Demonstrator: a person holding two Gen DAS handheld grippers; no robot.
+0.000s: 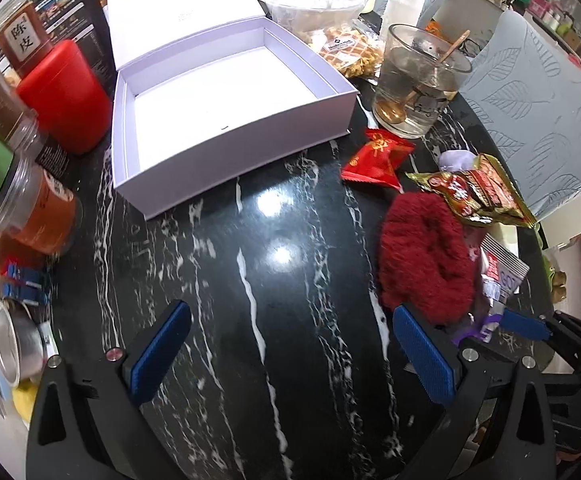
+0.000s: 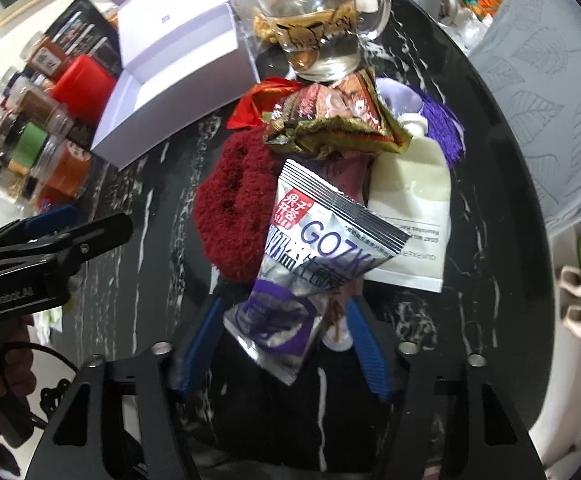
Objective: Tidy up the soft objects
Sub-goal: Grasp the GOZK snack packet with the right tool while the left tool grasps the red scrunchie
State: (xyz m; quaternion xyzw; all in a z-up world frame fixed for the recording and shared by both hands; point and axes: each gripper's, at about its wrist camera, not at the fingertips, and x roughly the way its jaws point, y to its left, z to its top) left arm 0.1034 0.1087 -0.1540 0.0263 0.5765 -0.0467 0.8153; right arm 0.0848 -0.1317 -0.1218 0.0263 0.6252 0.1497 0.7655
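Between the right gripper's (image 2: 286, 340) half-closed blue pads lay the silver-and-purple snack packet (image 2: 314, 248); whether they pressed it I could not tell. The dark red fluffy piece (image 1: 424, 252) sat just beyond the left gripper's (image 1: 290, 354) wide-open, empty jaws.

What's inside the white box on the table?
The open white box looks empty: the left wrist view shows only its plain white floor and walls. The strip of floor behind its near wall is hidden, so something small there can't be ruled out.

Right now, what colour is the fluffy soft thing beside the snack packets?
Dark red. The fluffy item shows best in the left wrist view, on the black marble table.
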